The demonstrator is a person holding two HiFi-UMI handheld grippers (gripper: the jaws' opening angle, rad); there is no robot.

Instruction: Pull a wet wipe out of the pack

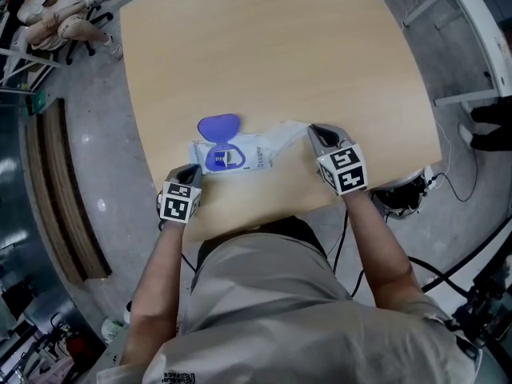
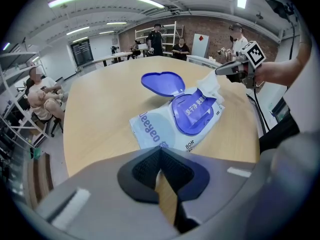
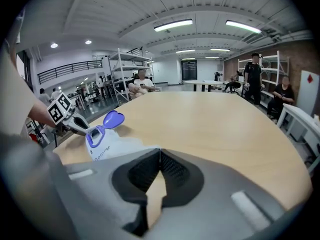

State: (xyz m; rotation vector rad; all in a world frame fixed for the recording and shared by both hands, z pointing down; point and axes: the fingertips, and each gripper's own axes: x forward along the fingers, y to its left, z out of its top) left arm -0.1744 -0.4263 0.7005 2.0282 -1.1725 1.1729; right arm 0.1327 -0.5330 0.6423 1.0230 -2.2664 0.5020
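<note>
A white and blue wet wipe pack (image 1: 240, 157) (image 2: 160, 126) (image 3: 102, 144) lies on the wooden table (image 1: 264, 46) near its front edge. Its purple lid (image 1: 218, 126) (image 2: 162, 83) (image 3: 113, 118) stands flipped open. My left gripper (image 1: 192, 172) (image 2: 160, 151) (image 3: 82, 129) is shut on the pack's left end. A white wet wipe (image 1: 284, 134) (image 2: 210, 84) (image 3: 130, 144) stretches out of the opening to the right. My right gripper (image 1: 314, 131) (image 2: 220, 71) (image 3: 160, 151) is shut on the wipe's far end, a short way right of the pack.
People (image 1: 56, 14) sit on chairs beyond the table's far left corner. A white table (image 1: 480, 30) stands at the upper right, and cables (image 1: 448, 186) lie on the floor to the right. More people (image 2: 160, 39) stand by shelves at the far wall.
</note>
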